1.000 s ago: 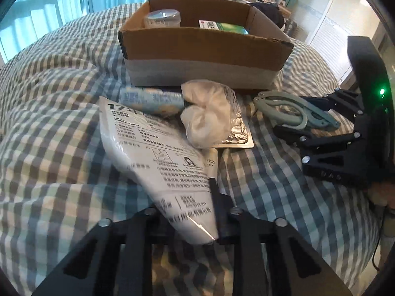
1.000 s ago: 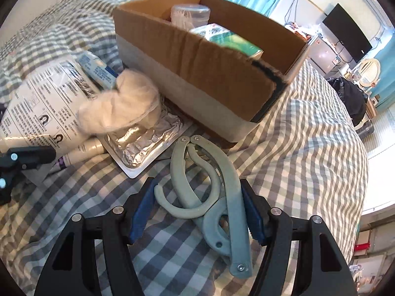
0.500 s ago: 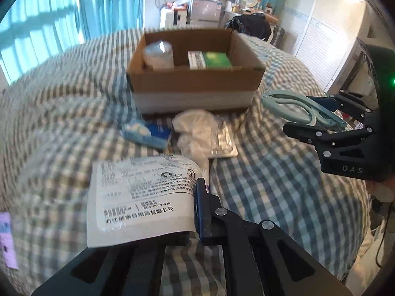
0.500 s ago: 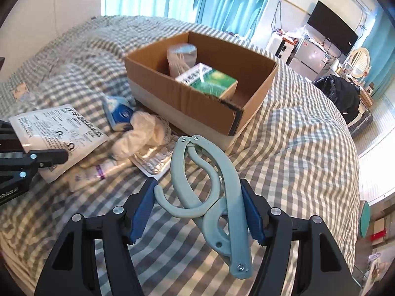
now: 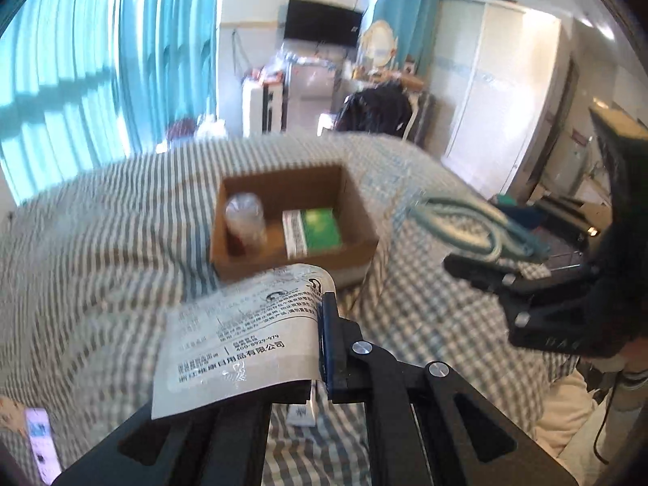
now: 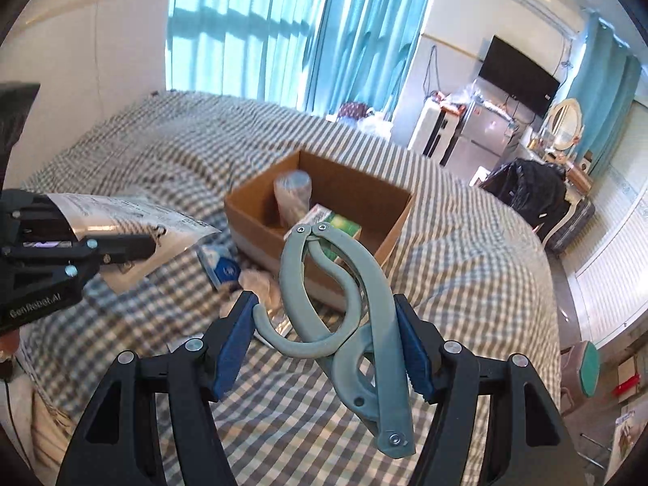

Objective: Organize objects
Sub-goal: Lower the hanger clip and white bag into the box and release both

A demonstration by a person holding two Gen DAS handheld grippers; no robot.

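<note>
- Cardboard box (image 5: 352, 253) on the checked bed (image 5: 101, 243) already holds a clear jar (image 5: 245, 218) and a green carton (image 5: 314, 231).
- Left gripper (image 5: 320, 344) has its jaws clamped on a white printed pouch (image 5: 239, 336); right gripper (image 6: 324, 348) grips a grey-green clip (image 6: 344, 303). Both are held above the bed, short of the box.
- Left on the bed: a blue packet (image 6: 220, 267), white wad and foil tray.
- A second ago both items lay on the bed; now they are lifted clear.

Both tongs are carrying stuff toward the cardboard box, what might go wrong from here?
1. The white packet is pinched only at one edge by the left tongs and droops; it could slip or snag the cardboard box rim.
2. The clip hanger is held across its curved arms by the right tongs; it may twist loose.
3. Both tongs could collide over the small box.
</note>
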